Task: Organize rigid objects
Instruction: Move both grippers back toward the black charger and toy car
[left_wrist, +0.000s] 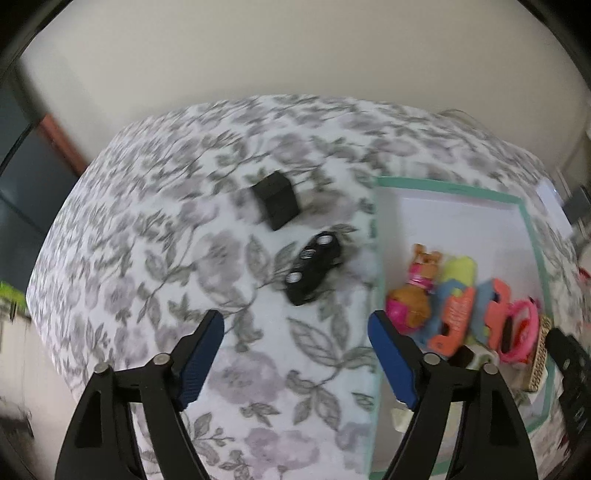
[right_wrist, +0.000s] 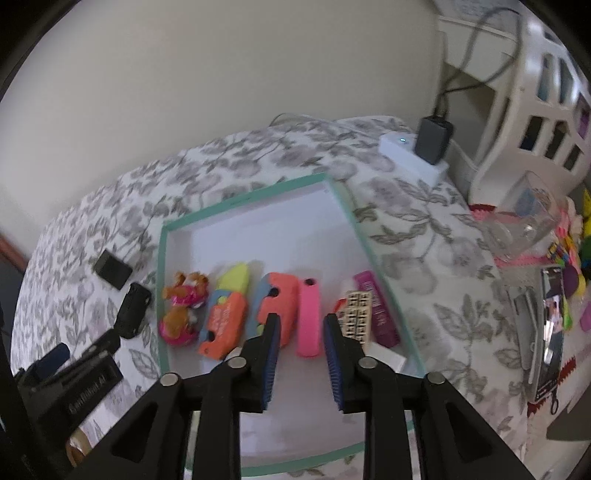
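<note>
A teal-rimmed white tray (right_wrist: 347, 206) lies on a floral cloth and holds a row of toys: a brown and pink figure (right_wrist: 183, 306), an orange and yellow piece (right_wrist: 225, 314), an orange and blue piece (right_wrist: 277, 299), a pink bar (right_wrist: 308, 317), a tan block (right_wrist: 354, 314) and a magenta tube (right_wrist: 376, 306). My right gripper (right_wrist: 301, 325) is open and empty just above the pink bar. A black toy car (left_wrist: 314, 267) and a black cube (left_wrist: 277, 199) lie on the cloth left of the tray (left_wrist: 532, 236). My left gripper (left_wrist: 297, 325) is open and empty, short of the car.
A white power strip with a black adapter (right_wrist: 432, 140) sits at the far right of the cloth. A clear container (right_wrist: 524, 218), a phone (right_wrist: 552, 325) and colourful clutter lie to the right. A white shelf unit (right_wrist: 535, 99) stands behind.
</note>
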